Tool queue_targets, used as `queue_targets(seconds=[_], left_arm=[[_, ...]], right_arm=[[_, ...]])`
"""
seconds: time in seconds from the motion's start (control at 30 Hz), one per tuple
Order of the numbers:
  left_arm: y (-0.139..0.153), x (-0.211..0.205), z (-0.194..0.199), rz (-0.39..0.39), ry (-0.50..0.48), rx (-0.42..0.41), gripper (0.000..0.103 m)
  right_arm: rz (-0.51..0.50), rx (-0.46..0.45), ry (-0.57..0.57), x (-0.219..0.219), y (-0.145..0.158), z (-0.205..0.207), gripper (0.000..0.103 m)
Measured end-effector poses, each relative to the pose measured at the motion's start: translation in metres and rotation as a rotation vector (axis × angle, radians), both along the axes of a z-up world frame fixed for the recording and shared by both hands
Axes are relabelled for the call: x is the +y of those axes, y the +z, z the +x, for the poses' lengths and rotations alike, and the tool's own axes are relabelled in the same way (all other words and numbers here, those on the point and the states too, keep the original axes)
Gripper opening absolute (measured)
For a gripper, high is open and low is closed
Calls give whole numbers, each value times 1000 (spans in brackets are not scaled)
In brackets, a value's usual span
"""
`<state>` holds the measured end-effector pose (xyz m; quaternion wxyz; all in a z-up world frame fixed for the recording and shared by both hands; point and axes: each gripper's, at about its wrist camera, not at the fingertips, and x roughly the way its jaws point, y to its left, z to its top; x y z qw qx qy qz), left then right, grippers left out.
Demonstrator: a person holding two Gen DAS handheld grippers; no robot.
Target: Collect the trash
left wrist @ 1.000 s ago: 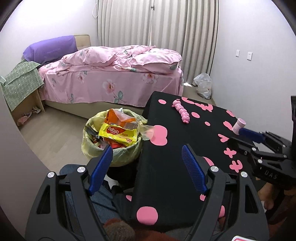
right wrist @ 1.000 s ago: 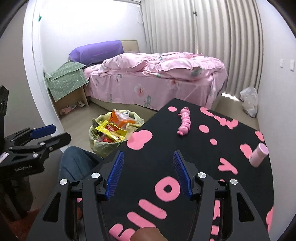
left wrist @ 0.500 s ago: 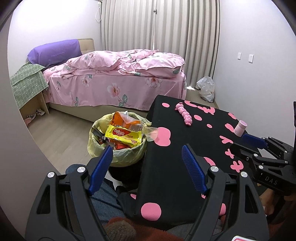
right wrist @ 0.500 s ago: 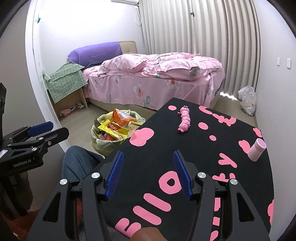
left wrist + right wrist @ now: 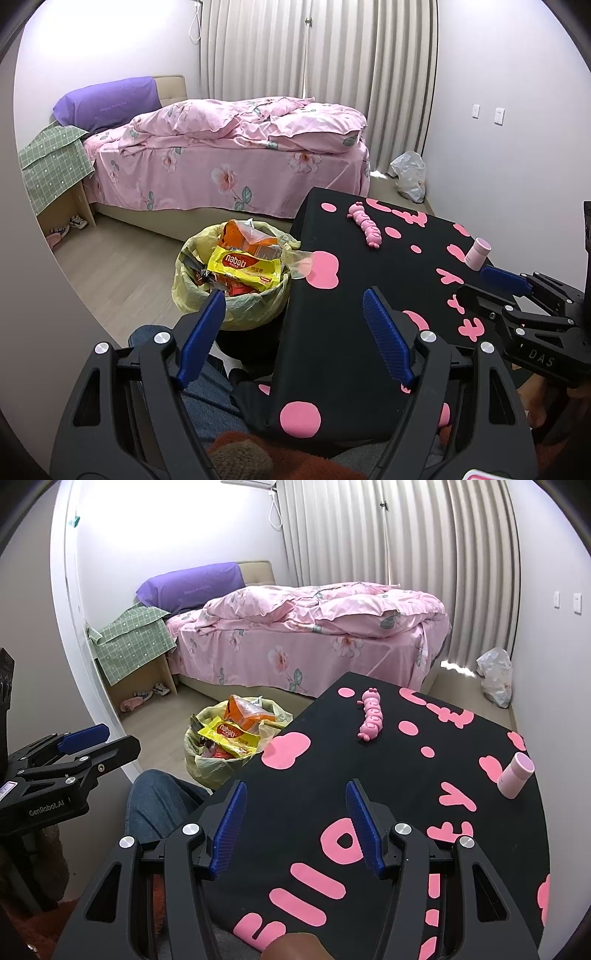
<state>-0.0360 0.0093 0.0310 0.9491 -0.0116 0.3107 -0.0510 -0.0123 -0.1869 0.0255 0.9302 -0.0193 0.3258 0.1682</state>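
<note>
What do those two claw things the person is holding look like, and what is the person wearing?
Both are black skeletal frames with silver bolts. Each left claw and right claw finger carries a ribbed blue pad. White lettering reads "GenRobot.AI" on the left, "DAS" on the right. No cables show. The person wears blue jeans.

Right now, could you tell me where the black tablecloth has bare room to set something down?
The near half of the black, pink-patterned tablecloth is bare, from the open right gripper up to the pink caterpillar toy. The pink cylindrical tube takes the right edge. The yellow-lined trash bin beside the table is heaped full.
</note>
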Motion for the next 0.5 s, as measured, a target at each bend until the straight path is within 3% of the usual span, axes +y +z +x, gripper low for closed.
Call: queue_targets(seconds=[0.5], left_arm=[[-3,-1,1,-9,-9,2,73]], right_arm=[[-1,-14,-4,0,1,-1,53]])
